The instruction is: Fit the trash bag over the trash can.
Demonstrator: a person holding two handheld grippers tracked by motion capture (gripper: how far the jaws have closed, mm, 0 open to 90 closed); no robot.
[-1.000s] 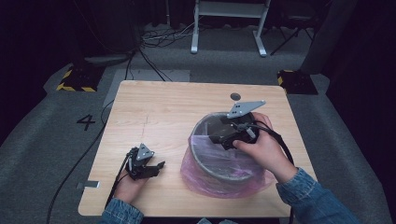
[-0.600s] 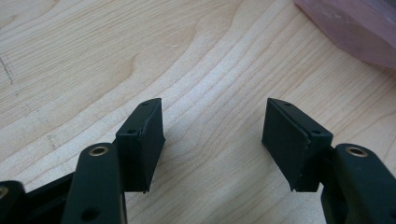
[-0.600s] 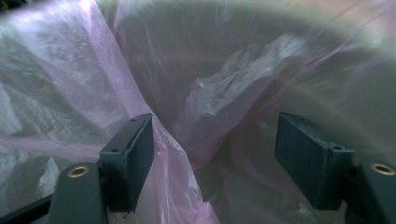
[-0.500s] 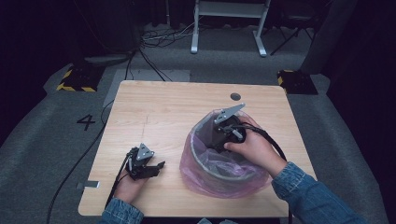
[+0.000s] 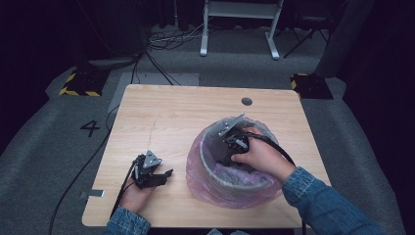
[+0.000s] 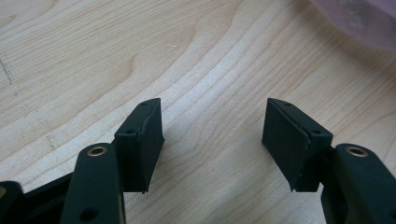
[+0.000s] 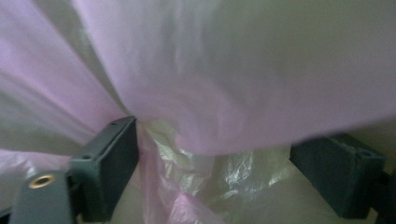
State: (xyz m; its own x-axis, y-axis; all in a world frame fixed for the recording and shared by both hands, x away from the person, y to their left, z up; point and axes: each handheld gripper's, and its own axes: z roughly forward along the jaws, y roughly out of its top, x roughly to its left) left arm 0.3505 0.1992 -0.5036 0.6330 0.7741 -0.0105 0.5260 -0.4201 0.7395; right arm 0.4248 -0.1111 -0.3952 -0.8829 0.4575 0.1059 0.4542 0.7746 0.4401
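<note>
Right gripper (image 5: 226,155) dropped into the bin (image 5: 215,169) since earlier, jaws just opened, pink bag (image 5: 195,166) film loose between them. Left gripper (image 5: 164,175) open, resting on table (image 5: 161,112). Floor marked "4" (image 5: 90,128).

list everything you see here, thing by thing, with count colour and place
bin: one, grey, on the table's right half
bag: one, pink see-through, lining the bin and folded over its rim
table: one, light wood, centre
hole: one, dark, table's far right part
number 4: one, black, on the floor left of the table
hazard-striped blocks: two, black and yellow, floor at the far corners
stand: one, white, behind the table
left tongs: black, open over bare wood, near-left
right tongs: black, down inside the bin, jaws just opened, bag film between them
</note>
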